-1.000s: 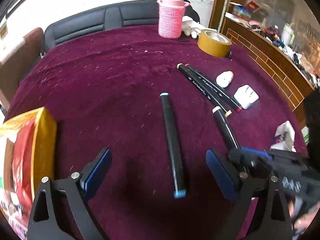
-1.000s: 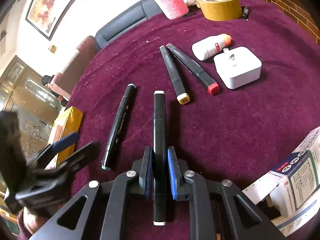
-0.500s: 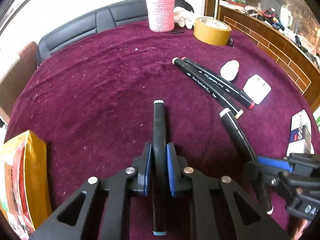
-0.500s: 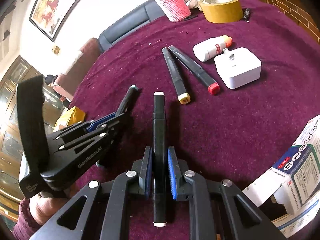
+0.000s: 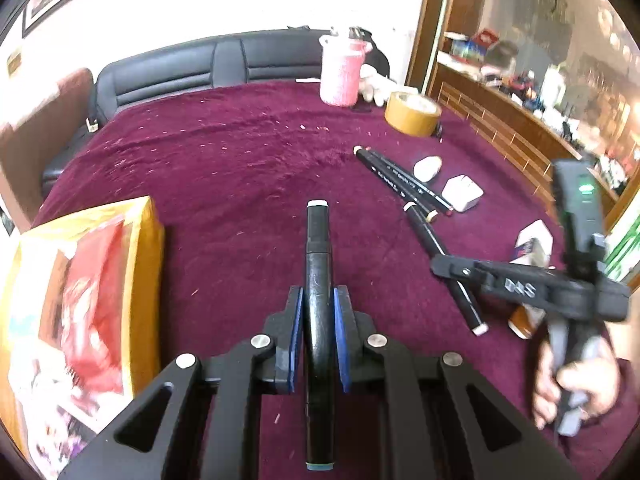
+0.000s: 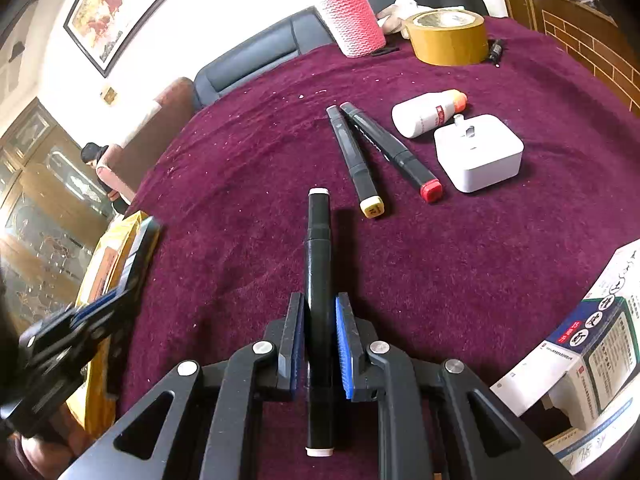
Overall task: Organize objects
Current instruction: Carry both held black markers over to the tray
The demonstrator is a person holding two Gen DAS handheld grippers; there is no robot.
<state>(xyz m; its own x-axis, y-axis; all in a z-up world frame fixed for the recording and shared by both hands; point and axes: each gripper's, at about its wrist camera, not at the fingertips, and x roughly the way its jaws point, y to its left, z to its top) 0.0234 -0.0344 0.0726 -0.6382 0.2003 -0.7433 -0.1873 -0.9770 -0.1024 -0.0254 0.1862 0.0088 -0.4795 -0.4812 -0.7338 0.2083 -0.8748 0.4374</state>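
Note:
My left gripper (image 5: 318, 304) is shut on a black marker with teal end caps (image 5: 318, 256) and holds it above the maroon tablecloth (image 5: 224, 184). My right gripper (image 6: 319, 312) is shut on a black marker with white end caps (image 6: 318, 256), also above the cloth; it shows in the left wrist view (image 5: 440, 266) too, with its marker (image 5: 444, 256). Two more black markers lie side by side on the cloth, one yellow-capped (image 6: 354, 162) and one red-capped (image 6: 390, 152). A pink knitted cup (image 6: 352, 20) stands at the far side.
A brown tape roll (image 6: 448, 38), a small white bottle with orange cap (image 6: 426, 114) and a white plug adapter (image 6: 478, 152) lie beyond the markers. A yellow packet (image 5: 76, 312) is at the left, a printed box (image 6: 592, 340) at the right. A dark sofa backs the table.
My left gripper closed on the teal-capped marker and has lifted it off the cloth. My right gripper still holds its marker and has also risen a little.

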